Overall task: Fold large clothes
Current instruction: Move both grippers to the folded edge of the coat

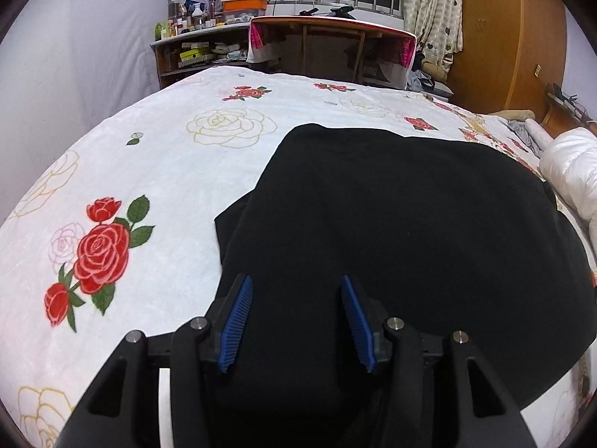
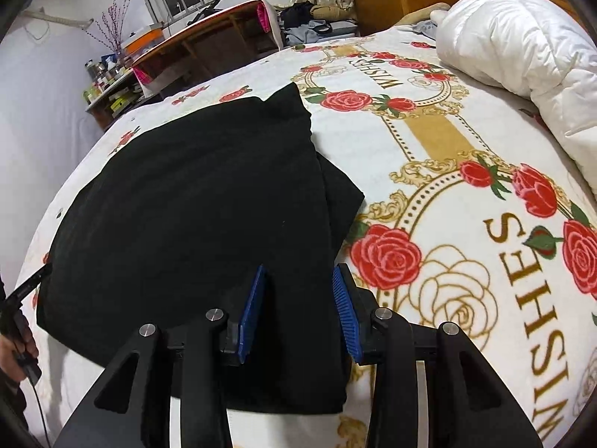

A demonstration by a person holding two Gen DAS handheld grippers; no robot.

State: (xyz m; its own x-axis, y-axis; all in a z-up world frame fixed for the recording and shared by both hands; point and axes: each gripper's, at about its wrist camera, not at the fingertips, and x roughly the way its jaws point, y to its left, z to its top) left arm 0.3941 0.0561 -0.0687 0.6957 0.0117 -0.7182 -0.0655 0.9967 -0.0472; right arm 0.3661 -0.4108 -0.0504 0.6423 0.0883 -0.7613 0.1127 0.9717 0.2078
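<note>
Both pairs of blue fingers (image 1: 238,323) stand parted and hold nothing: the left gripper (image 1: 296,323) and right gripper (image 2: 300,311) hover over the folded black garment (image 1: 391,231) lying on the rose-printed blanket (image 1: 149,156).

surface: bed (image 2: 429,142) under a white blanket printed with red and cream roses and gold "WISHES" lettering | on it: black garment (image 2: 194,201), folded flat, near centre | white puffy quilt (image 2: 522,48), bunched at 1 o'clock from the garment in the right wrist view, apart from it
</note>
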